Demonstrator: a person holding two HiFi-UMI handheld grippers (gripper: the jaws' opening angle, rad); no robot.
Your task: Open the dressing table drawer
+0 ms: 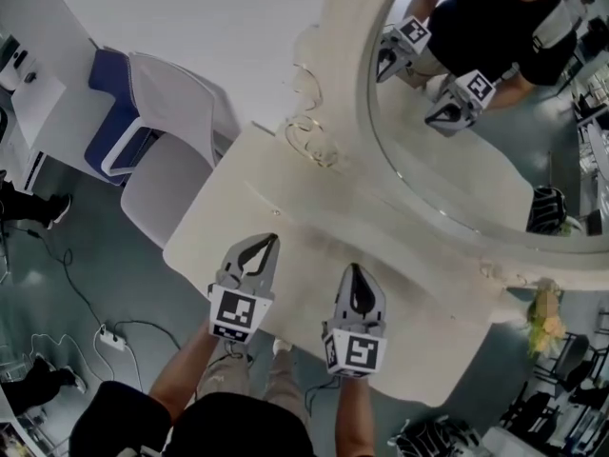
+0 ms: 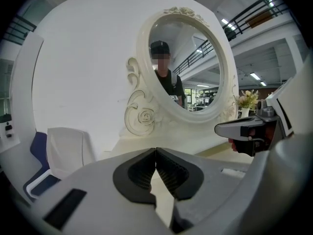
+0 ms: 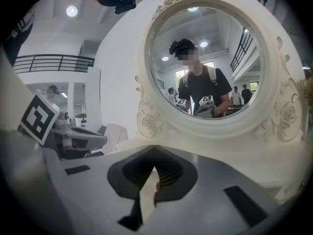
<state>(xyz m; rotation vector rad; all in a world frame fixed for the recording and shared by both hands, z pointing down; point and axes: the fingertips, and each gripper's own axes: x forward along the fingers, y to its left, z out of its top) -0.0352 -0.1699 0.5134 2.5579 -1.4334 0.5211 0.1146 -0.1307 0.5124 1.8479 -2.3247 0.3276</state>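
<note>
Person: dark top (image 1: 238, 434) and bare forearms at the bottom of the head view, one gripper in each hand
Left gripper (image 1: 273, 239): claw pressed together, tips meeting with nothing between them; it hangs over the near edge of the table top and points toward the mirror
Right gripper (image 1: 355, 268): claw also closed tip to tip and empty; beside the left one but apart from it, over the same near edge
White chair (image 1: 176, 112): at the table's left end, with a blue chair (image 1: 112, 112) just behind it
Dressing table (image 1: 285, 203): cream top, bare around the grippers, running from the chairs across to the right
Drawer: its front sits below the near edge of the top and shows in no view
Mirror (image 1: 457, 174): round glass in a carved cream frame at the back of the table; it reflects the person and both grippers
Flowers (image 1: 544, 320): small pale bunch at the far right, near the mirror frame
</note>
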